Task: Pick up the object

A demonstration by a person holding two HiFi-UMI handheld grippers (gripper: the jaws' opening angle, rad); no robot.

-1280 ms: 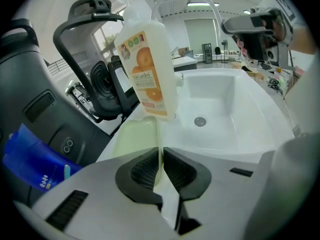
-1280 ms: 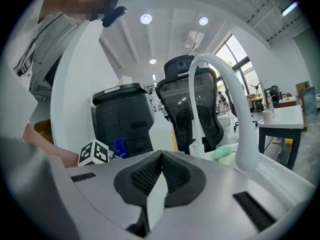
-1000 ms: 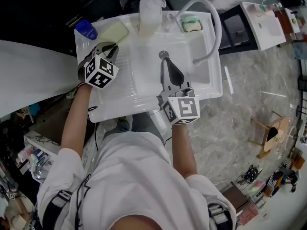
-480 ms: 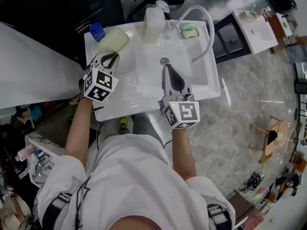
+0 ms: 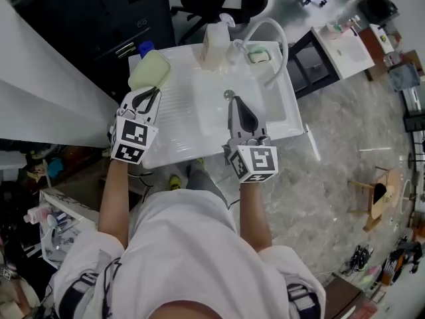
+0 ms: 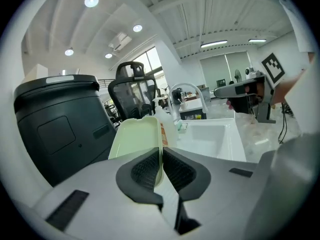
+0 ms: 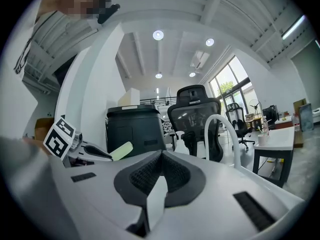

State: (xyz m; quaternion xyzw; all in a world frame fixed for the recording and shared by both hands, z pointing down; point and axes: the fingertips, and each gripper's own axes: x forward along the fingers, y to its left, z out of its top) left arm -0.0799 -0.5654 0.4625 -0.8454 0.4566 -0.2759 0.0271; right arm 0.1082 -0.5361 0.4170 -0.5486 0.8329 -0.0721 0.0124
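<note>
Head view and both gripper views. The task's thing – taken to be the pale green oblong plastic tray point(image 5: 150, 70) – lies on the far left corner of the white ribbed drainboard point(image 5: 174, 118) of the sink unit. The left hand-held gripper point(image 5: 151, 90) is just short of the tray's near end, its jaws drawn together with only a slit between the pads and nothing held. In the left gripper view the tray point(image 6: 137, 136) runs lengthwise away from the jaw tips, slightly left of their line; whether tips and tray touch is unclear. The right hand-held gripper point(image 5: 232, 100), jaws likewise together and empty, hangs over the basin, well apart from the tray – the left is the nearer.
</note>
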